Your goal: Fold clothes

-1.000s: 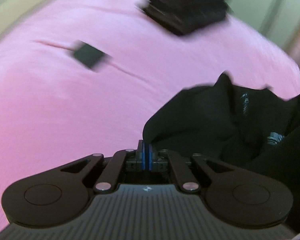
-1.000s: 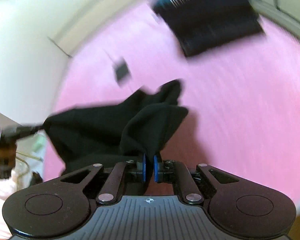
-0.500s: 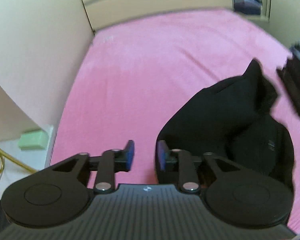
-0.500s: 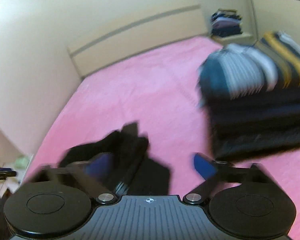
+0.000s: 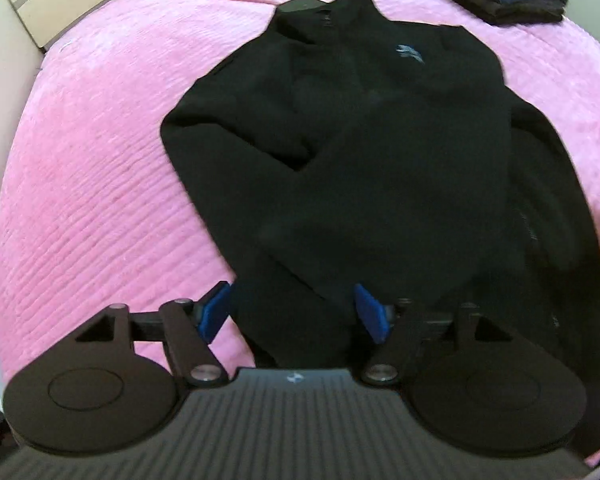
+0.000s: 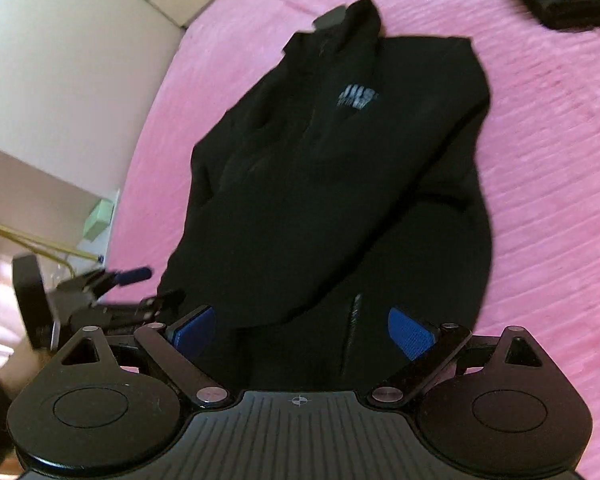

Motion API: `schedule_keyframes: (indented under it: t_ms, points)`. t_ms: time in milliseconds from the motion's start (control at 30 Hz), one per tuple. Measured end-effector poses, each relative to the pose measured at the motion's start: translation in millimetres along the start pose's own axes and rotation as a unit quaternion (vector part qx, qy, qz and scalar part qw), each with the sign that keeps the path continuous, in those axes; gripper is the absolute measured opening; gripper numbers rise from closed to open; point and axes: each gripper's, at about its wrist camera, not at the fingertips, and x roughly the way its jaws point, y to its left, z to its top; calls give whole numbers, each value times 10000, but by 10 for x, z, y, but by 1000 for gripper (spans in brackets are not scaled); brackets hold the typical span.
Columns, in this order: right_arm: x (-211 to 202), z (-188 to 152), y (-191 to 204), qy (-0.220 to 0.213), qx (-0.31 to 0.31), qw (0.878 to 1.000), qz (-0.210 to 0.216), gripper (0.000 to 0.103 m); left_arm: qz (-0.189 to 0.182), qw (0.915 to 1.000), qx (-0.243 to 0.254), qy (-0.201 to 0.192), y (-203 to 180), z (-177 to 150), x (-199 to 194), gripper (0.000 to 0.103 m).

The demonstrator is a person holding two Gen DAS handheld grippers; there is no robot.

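Left wrist view: black jacket (image 5: 360,152), released a second ago, is now seemingly spread flat between the parted left gripper (image 5: 294,314) and right gripper (image 6: 300,330), ready for folding.

Left gripper (image 5: 294,310): your black linkage arms, blue ribbed pads, silver pivot screws, round side discs.
Right gripper (image 6: 302,330): your same black build, blue textured pads, ridged grey housing, small crosshair mark.
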Motion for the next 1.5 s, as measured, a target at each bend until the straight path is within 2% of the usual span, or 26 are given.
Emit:
schedule_keyframes:
  t_ms: [67,100,133,167,200,267,400,500,567,633,733,767,800,867,900,1000,1067,1167,1233,1267,1300,1333,1400,1500]
  points:
    - [50,1,15,29,-14,10000,-40,96,-224,9997,-59,68,79,-6,101,70]
    - [59,12,6,16,19,10000,-69,96,-408,9990,-102,151,108,12,165,62]
    - [69,22,-3,2,52,9999,-99,96,-619,9976,-150,273,117,45,248,50]
    - [34,27,-13,-42,133,9998,-158,96,-798,9959,-188,378,115,78,308,21]
    - [-25,40,-33,-142,259,9993,-231,96,-854,9953,-178,419,79,111,291,7]
    - [-160,89,-99,-304,417,9982,-313,96,-755,9966,-1,327,-56,165,138,0]
    - [-595,143,-432,-649,852,9930,-495,96,-1179,9929,146,-58,-443,334,-421,0]
    - [-940,172,-771,-860,1219,9865,-678,96,-1548,9856,532,-428,-954,523,-856,0]
    - [-1136,184,-977,-922,1313,9840,-772,96,-1571,9839,617,-586,-1153,630,-967,0]
    - [-1275,187,-1123,-947,1305,9832,-855,96,-1365,9867,662,-589,-1207,676,-912,6]
    - [-1212,177,-1175,-790,1140,9864,-886,96,-680,9935,848,-336,-1028,614,-641,23]
    - [-1164,179,-1162,-719,1089,9877,-866,96,-490,9955,786,-198,-874,576,-523,37]
    - [-1089,168,-1100,-646,979,9895,-849,96,-387,9971,649,-59,-694,536,-419,44]
    - [-947,134,-960,-524,781,9923,-802,96,-234,9988,394,191,-315,456,-225,48]
    - [-867,104,-870,-486,715,9936,-723,96,-215,9989,285,289,-141,419,-131,53]
    - [-639,-11,-619,-467,581,9956,-570,103,-493,9978,60,429,217,340,151,64]
    - [-509,-113,-544,-418,670,9952,-572,103,-705,9961,-85,524,443,291,342,67]
    - [-297,-278,-474,-211,896,9940,-588,103,-1291,9895,-183,628,597,272,615,65]
    - [-239,-365,-431,-90,1054,9923,-640,103,-1520,9864,-176,602,612,249,642,40]
    - [-237,-384,-415,-79,1115,9916,-644,103,-1505,9866,-147,607,602,243,592,22]
    - [-262,-389,-397,-101,1177,9909,-643,103,-1483,9870,-110,609,584,235,527,9]
    - [-311,-372,-401,-154,1224,9901,-675,103,-1461,9875,-66,592,546,228,413,2]
    - [-413,-334,-412,-263,1315,9882,-741,103,-1548,9868,-36,478,455,249,134,2]
    - [-680,-250,-548,-585,1563,9819,-891,103,-1875,9820,86,207,170,387,-334,2]
